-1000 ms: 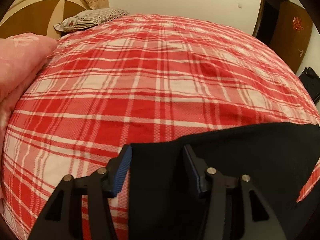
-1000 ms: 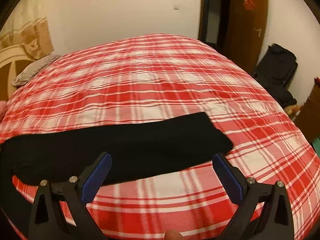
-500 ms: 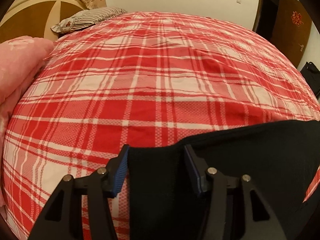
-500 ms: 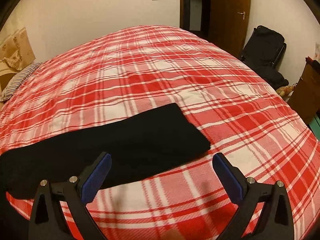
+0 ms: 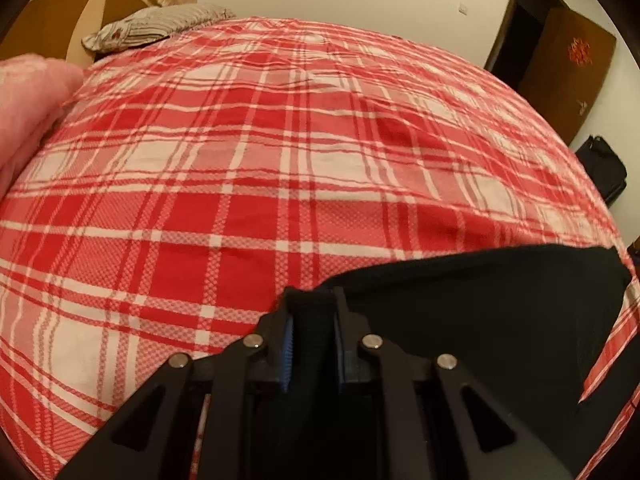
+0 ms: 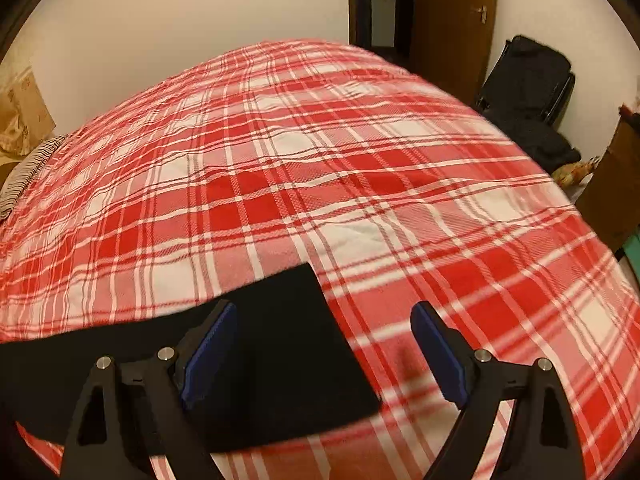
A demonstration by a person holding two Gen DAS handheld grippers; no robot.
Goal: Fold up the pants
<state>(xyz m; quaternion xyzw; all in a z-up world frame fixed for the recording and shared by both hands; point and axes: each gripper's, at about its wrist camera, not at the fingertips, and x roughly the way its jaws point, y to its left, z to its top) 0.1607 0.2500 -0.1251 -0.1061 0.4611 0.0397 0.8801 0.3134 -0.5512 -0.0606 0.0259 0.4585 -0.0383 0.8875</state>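
Note:
Black pants (image 5: pixel 500 304) lie as a long flat strip near the front edge of a bed with a red and white plaid cover (image 5: pixel 280 160). My left gripper (image 5: pixel 313 312) is shut on the left end of the pants, with black cloth pinched between its blue pads. In the right wrist view the right end of the pants (image 6: pixel 288 344) lies flat. My right gripper (image 6: pixel 324 344) is open, its fingers straddling the far right corner of the pants just above the cloth.
A pink quilt (image 5: pixel 28 112) and a striped pillow (image 5: pixel 156 28) lie at the head of the bed on the left. A black bag on a chair (image 6: pixel 524 84) and a brown door (image 6: pixel 452 20) stand beyond the bed's right side.
My left gripper has closed on the left end of the pants. My right gripper has moved forward and down over the right end and narrowed its opening somewhat.

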